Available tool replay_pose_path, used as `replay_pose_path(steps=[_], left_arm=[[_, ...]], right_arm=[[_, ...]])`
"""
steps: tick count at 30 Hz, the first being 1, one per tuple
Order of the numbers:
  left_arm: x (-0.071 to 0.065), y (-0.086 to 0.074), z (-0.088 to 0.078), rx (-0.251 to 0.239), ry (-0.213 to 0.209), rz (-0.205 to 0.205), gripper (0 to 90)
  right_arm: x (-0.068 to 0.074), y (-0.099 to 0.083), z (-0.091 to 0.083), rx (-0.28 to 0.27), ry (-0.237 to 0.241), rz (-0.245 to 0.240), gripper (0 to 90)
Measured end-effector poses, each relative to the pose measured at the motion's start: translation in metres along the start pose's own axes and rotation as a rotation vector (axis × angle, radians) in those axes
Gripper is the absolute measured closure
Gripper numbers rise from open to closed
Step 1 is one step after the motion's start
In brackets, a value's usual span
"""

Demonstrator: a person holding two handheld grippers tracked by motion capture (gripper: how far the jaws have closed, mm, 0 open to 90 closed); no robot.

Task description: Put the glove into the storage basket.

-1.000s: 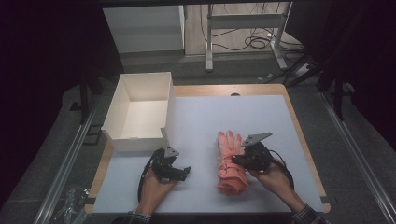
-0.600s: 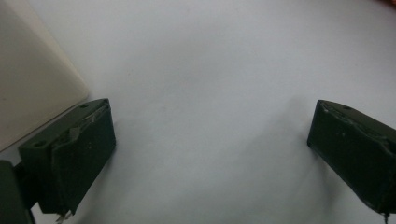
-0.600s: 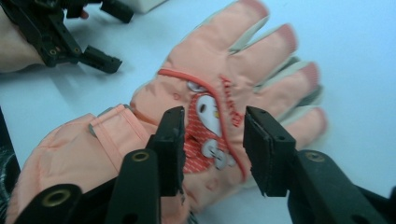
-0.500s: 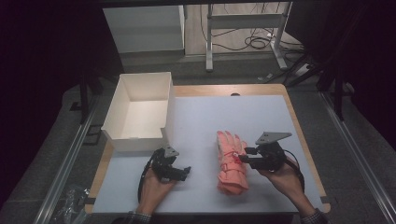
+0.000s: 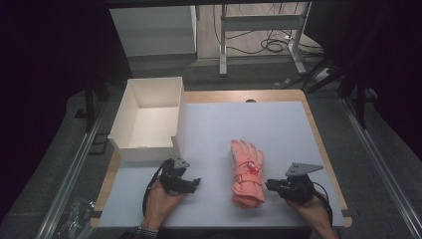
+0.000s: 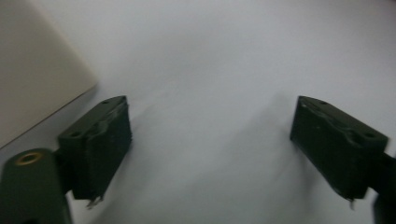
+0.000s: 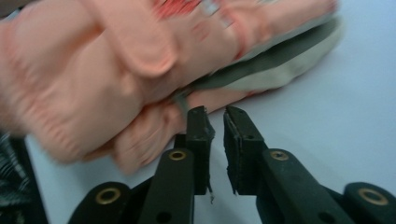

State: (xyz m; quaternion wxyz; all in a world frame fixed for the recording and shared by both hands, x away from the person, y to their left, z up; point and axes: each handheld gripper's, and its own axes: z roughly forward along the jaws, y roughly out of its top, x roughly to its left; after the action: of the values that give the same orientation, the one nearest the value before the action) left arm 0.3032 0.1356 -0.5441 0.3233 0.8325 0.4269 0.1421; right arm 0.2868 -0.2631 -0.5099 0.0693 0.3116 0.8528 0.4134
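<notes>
A pair of salmon-pink gloves [image 5: 247, 172] lies stacked on the white table top, fingers pointing away from me. My right gripper [image 5: 269, 185] rests just right of the cuff end, pointing at it. In the right gripper view its jaws [image 7: 215, 114] have just been closing and stand nearly together with nothing between them, tips right at the gloves' [image 7: 140, 70] edge. My left gripper [image 5: 195, 183] sits low on the table, left of the gloves. Its jaws [image 6: 210, 121] have just been closing a little but stand wide apart over bare table.
An empty white box [image 5: 144, 148] stands at the table's left, just beyond the left gripper; its wall [image 6: 32, 70] shows in the left gripper view. The white mat [image 5: 249, 124] stretches behind the gloves. Desk legs and cables lie on the floor beyond.
My right gripper has moved off the gloves, rightward and toward the near edge, to beside the cuff. The left hand has stayed put.
</notes>
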Motion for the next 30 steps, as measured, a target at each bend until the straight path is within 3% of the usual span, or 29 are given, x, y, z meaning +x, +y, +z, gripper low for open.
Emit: replay_pose_path(steps=[2, 9, 18, 30], left_arm=[[0.005, -0.005, 0.002, -0.035, -0.008, 0.014, 4.7], [0.006, -0.005, 0.002, -0.035, -0.013, 0.015, 3.3], [0.006, -0.006, 0.002, -0.036, -0.018, 0.010, 3.1], [0.006, -0.006, 0.002, -0.036, -0.019, 0.009, 3.0]], right_arm=[[0.007, -0.007, 0.006, 0.025, 0.017, -0.024, 82.2], [0.015, -0.011, 0.018, 0.047, 0.032, -0.034, 82.3], [0.027, -0.002, 0.036, 0.050, 0.078, -0.046, 82.1], [0.035, 0.011, 0.057, 0.046, 0.080, -0.030, 82.6]])
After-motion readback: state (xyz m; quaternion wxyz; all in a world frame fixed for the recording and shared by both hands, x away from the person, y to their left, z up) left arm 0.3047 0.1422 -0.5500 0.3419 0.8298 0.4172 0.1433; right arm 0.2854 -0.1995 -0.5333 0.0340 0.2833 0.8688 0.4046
